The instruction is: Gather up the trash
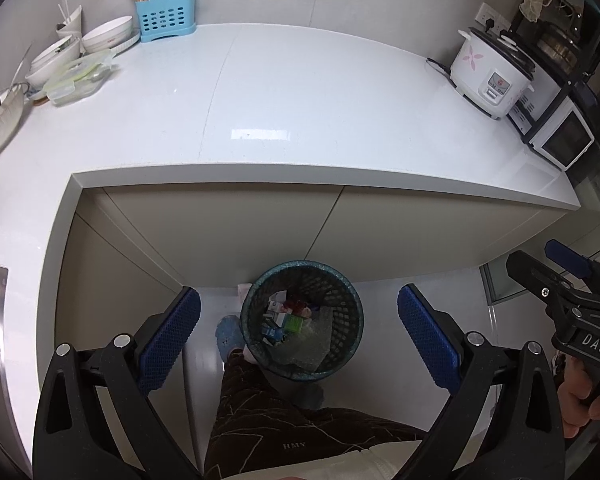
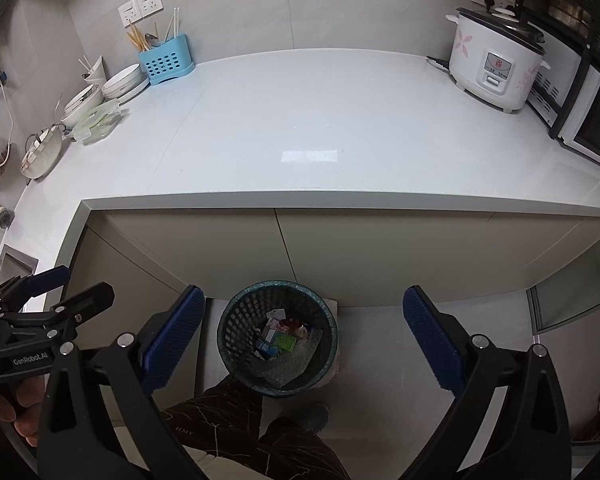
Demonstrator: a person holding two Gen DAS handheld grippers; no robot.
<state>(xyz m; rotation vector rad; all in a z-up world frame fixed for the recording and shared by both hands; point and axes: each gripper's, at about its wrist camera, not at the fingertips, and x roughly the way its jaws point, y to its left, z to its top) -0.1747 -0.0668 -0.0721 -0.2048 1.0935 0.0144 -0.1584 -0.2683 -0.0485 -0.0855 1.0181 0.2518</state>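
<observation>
Down on the floor, in front of the cabinet doors, a dark round plastic mesh wastebasket is sitting with small cartons, wrappers and a sheet of clear bubble wrap lying inside it. Both tools are hovering above it, tilted downward over the edge of the white tabletop. The left gripper is hanging with its jaws spread wide and holding nothing; the wastebasket is showing between its blue ribbed pads, well below them. The right gripper is doing the same just beside it, jaws wide apart and empty, with the basket framed between its pads and slightly toward the left one. A hand is wrapping around the right tool's black handle. The person's legs in dark patterned trousers are standing right against the basket. Farther back on the tabletop, a white flower-printed rice cooker and a light-blue perforated utensil holder are standing well apart.
</observation>
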